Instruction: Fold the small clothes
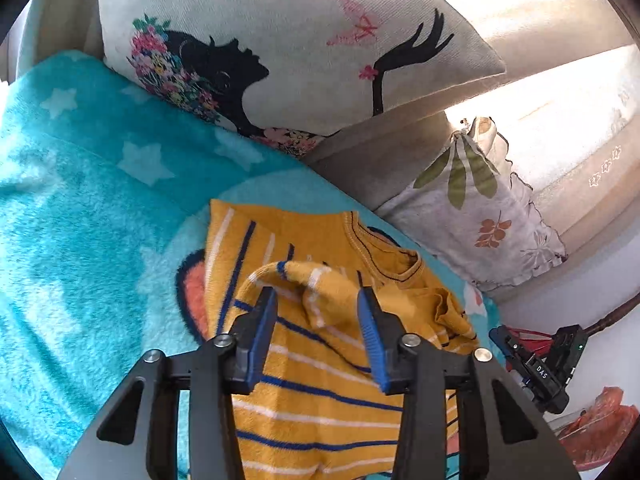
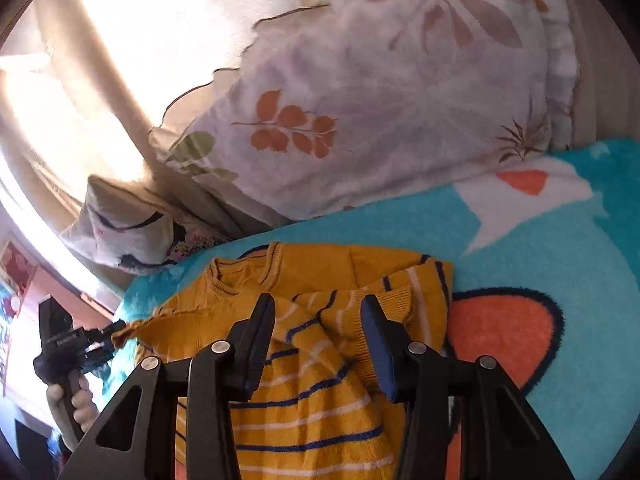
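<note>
A small mustard-yellow knit sweater (image 1: 320,364) with blue and white stripes lies on a turquoise fleece blanket (image 1: 80,220). One sleeve (image 1: 316,280) is folded over its body. My left gripper (image 1: 318,300) is open, its jaws standing either side of that folded sleeve, just above it. In the right wrist view the sweater (image 2: 312,408) lies under my right gripper (image 2: 318,308), which is open over a folded striped sleeve (image 2: 320,320). At the left of that view the other gripper (image 2: 72,344) sits by the sweater's ruffled edge. The collar (image 2: 240,280) points away.
A white cushion with a black silhouette print (image 1: 280,48) and a leaf-print pillow (image 1: 480,216) lie behind the sweater against a beige sofa back (image 1: 560,80). The blanket shows an orange patch (image 2: 500,340) right of the sweater. Red fabric (image 1: 600,420) lies beyond the edge.
</note>
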`<state>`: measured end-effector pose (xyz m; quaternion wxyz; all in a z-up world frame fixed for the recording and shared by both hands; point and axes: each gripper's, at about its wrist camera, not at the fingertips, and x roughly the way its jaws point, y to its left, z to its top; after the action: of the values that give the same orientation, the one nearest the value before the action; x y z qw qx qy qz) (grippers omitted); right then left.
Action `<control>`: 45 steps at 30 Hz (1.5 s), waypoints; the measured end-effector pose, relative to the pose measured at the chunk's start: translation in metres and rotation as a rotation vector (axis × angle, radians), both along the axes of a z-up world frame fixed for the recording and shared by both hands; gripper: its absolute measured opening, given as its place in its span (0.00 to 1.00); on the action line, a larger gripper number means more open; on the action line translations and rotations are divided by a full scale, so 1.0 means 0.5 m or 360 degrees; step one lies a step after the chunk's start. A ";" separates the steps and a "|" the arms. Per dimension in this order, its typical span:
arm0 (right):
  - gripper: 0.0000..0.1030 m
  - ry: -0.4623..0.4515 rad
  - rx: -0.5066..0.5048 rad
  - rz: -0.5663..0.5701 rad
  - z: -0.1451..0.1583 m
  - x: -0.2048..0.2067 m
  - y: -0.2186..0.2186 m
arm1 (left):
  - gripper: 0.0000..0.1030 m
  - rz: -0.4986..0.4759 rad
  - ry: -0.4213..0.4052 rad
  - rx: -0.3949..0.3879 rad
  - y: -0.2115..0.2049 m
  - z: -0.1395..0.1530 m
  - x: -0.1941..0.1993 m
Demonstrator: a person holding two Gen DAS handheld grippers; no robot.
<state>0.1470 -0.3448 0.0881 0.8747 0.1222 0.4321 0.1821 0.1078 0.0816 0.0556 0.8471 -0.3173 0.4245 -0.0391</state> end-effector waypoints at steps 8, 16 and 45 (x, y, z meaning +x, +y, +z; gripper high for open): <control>0.61 -0.0079 -0.0640 0.0264 -0.071 0.019 0.130 | 0.46 -0.0202 0.0047 0.0310 -0.064 -0.011 -0.029; 0.25 0.0173 -0.0493 -0.0211 -0.131 0.111 -0.006 | 0.46 -0.0174 0.0127 0.0311 -0.076 -0.051 -0.029; 0.13 0.0362 0.0026 -0.0092 -0.126 -0.149 -0.134 | 0.08 -0.0111 0.0194 0.0369 -0.046 -0.052 -0.136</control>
<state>0.0726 -0.4117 0.0252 0.8238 0.1617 0.5235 0.1454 0.0396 0.0586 0.0297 0.8489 -0.2042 0.4875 0.0002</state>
